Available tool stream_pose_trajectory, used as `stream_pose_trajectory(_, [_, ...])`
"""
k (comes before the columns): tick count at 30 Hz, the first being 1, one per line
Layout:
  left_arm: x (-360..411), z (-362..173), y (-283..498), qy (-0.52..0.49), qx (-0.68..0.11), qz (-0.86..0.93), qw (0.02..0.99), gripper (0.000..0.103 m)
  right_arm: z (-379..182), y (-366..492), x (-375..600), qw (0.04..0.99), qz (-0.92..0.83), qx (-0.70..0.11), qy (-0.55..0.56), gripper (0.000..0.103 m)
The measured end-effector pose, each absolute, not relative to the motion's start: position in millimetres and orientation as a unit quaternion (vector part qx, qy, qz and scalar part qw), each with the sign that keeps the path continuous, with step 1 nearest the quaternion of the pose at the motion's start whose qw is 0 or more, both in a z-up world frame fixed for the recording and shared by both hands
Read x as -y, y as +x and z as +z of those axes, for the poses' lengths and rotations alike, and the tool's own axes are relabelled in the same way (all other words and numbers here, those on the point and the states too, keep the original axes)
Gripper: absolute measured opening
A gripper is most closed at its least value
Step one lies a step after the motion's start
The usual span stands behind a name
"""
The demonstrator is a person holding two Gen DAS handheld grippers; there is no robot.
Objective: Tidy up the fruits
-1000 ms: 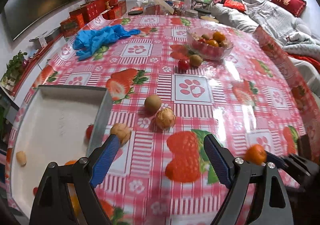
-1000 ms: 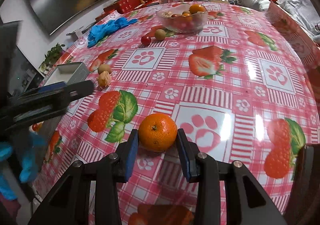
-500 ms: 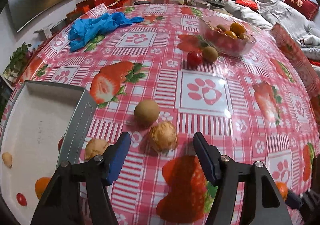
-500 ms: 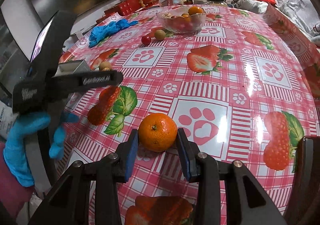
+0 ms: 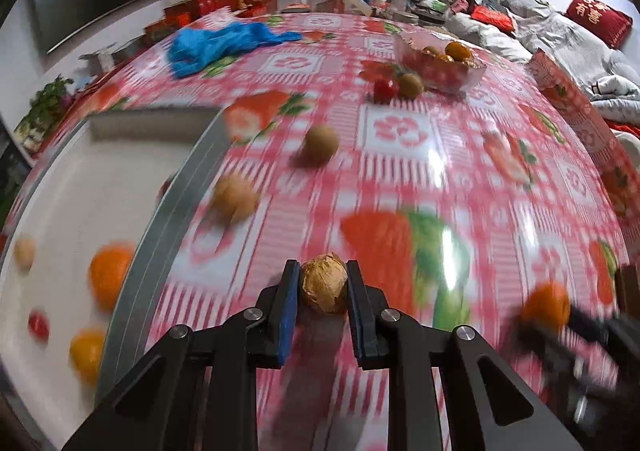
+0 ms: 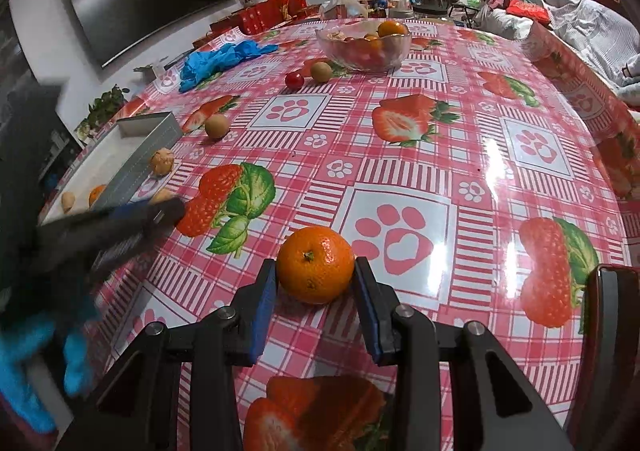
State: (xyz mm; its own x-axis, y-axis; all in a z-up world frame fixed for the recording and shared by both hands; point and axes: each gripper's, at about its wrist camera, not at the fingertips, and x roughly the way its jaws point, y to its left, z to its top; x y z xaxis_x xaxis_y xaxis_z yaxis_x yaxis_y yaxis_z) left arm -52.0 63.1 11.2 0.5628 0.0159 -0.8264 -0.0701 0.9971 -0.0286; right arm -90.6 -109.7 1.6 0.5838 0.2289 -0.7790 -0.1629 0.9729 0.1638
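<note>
My left gripper (image 5: 323,275) is shut on a tan wrinkled walnut (image 5: 324,291) just right of the grey tray (image 5: 160,219). The view is blurred by motion. A second walnut (image 5: 234,197) lies against the tray wall and a round brown fruit (image 5: 320,145) sits farther back. The tray holds two oranges, a small red fruit and a pale nut. My right gripper (image 6: 315,267) is shut on an orange (image 6: 315,251) that rests on the checked tablecloth. In the right wrist view the left gripper (image 6: 160,211) shows as a dark blur at the left.
A glass bowl (image 6: 400,47) of fruit stands at the back, with a cherry tomato (image 6: 295,79) and a brown fruit (image 6: 321,71) in front of it. Blue gloves (image 6: 216,59) lie at the back left. A person's blue-gloved hand (image 6: 40,351) is at the lower left. Red boxes line the far table edge.
My left gripper went from wide open to closed around the walnut, and the walnut has come toward the tray with it. The right gripper kept still on the orange.
</note>
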Motion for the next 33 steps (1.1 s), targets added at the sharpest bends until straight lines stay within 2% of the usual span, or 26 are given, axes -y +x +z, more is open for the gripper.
stream_pose_trajectory(7, [-68, 8, -100, -0.033, -0.444, 0.051, 0.894, 0.024, 1, -100, 100, 0.894, 0.093, -0.439, 0.009, 0.041])
stream_pose_trajectory(33, [-74, 6, -106, -0.04, -0.42, 0.034, 0.906, 0.024, -1, -99, 94, 0.897, 0.075, -0.435, -0.005, 0.041])
